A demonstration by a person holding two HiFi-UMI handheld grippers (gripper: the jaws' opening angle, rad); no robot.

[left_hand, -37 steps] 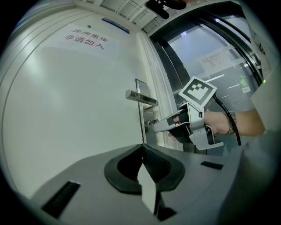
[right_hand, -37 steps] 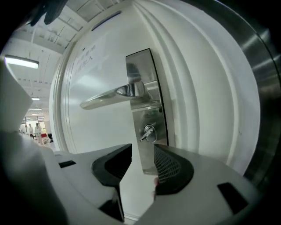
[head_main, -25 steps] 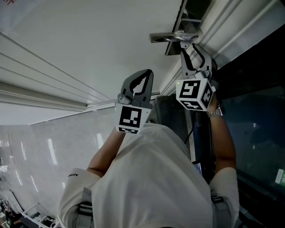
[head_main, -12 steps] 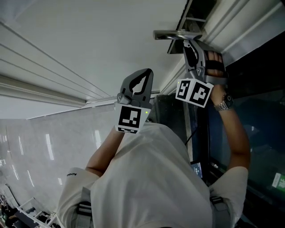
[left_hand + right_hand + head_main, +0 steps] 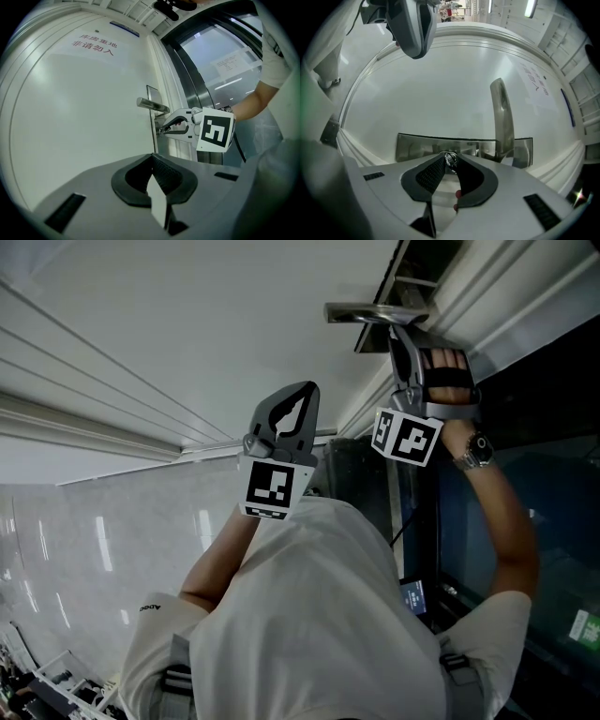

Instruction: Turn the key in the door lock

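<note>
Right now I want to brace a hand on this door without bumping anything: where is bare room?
Bare: the broad white door panel beside the steel lock plate, below the red lettering. Crowded: under the metal lever handle, where the right gripper, jaws closing, pinches the small metal key.

Right gripper [image 5: 403, 338] reaches the white door [image 5: 187, 324] just beneath the lever handle [image 5: 370, 313], jaws closing, anything between them hidden; left gripper [image 5: 302, 395] hangs apart, jaws together
</note>
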